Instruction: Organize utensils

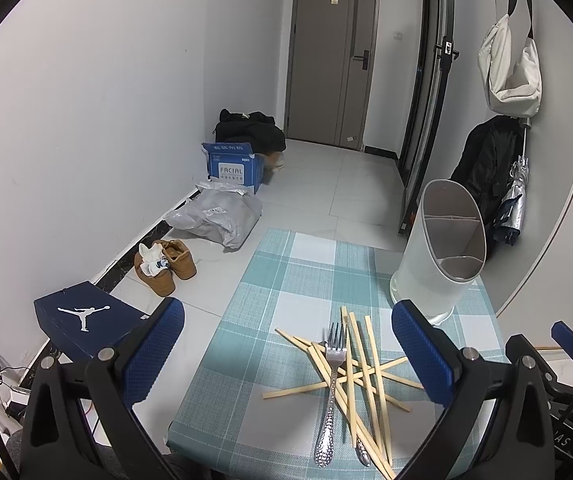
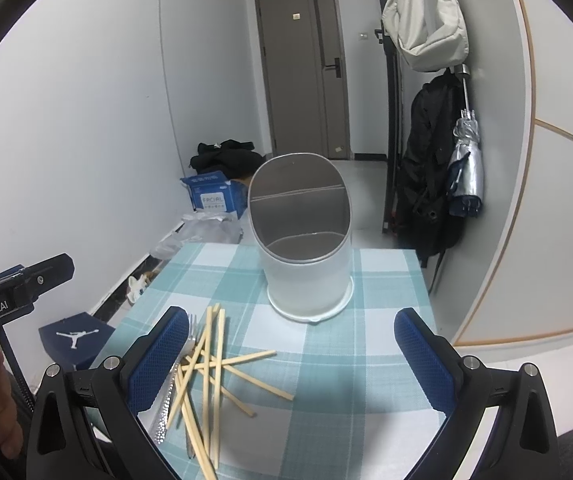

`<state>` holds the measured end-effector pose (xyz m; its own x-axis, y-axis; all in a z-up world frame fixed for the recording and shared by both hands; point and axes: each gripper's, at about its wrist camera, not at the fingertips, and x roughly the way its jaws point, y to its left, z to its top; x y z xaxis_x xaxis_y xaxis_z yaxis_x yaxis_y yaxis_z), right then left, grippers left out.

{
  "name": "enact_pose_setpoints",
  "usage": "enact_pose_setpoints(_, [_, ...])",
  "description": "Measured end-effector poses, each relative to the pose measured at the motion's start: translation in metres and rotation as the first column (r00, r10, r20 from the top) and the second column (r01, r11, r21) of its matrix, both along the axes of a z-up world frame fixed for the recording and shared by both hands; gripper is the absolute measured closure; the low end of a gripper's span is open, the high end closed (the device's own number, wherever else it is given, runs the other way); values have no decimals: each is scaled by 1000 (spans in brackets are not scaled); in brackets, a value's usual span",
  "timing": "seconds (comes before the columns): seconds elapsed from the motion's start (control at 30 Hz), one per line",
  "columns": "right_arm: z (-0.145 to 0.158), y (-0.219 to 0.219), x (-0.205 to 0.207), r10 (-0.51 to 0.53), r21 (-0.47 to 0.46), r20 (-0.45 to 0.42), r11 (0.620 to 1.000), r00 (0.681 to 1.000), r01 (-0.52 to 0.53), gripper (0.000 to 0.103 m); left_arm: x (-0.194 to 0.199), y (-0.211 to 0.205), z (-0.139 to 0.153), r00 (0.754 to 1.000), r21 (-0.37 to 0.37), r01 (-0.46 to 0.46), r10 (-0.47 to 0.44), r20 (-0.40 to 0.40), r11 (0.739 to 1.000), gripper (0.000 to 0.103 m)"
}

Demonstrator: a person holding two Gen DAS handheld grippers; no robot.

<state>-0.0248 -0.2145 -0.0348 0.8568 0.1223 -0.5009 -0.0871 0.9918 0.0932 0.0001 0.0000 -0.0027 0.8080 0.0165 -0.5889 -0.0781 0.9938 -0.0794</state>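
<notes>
Left wrist view: the left gripper (image 1: pixel 286 364) is hovering with jaws wide and empty. The fork (image 1: pixel 331 384) is lying directly between them on the checked cloth (image 1: pixel 270 280), atop crossed chopsticks (image 1: pixel 360 380), its long axis running 12 to 6, tines toward 12. The holder (image 1: pixel 438 256) is standing at 1 o'clock, compartments empty.

Right wrist view: the right gripper (image 2: pixel 292 364) is also gaping wide, holding nothing. The pile is sitting at 9 o'clock, partly behind its left finger (image 2: pixel 158 364); the holder is standing at 12. Judgement: the left gripper is better placed for the fork.
</notes>
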Motion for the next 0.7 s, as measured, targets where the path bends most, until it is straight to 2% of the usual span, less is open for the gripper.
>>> enact_pose_setpoints(0.27, [-1,-1,0,10,16,-4,1000,1000,-10,0,2,0,-2,999,-7,21,-21,-26,1000,1])
enact_pose_setpoints(0.47, [-3,3,1,48,16,-11,999,999,-48,0,7,9,-5,998,-41,-11,8,-60,999,1])
enact_pose_setpoints(0.6, [-7,5,14,91,35,-56,995,994,-89,1,14,22,-10,993,-83,-62,53,-108,995,1])
enact_pose_setpoints(0.7, [-13,12,35,140,43,-133,990,981,-135,10,21,36,-15,986,-139,-96,75,-149,986,1])
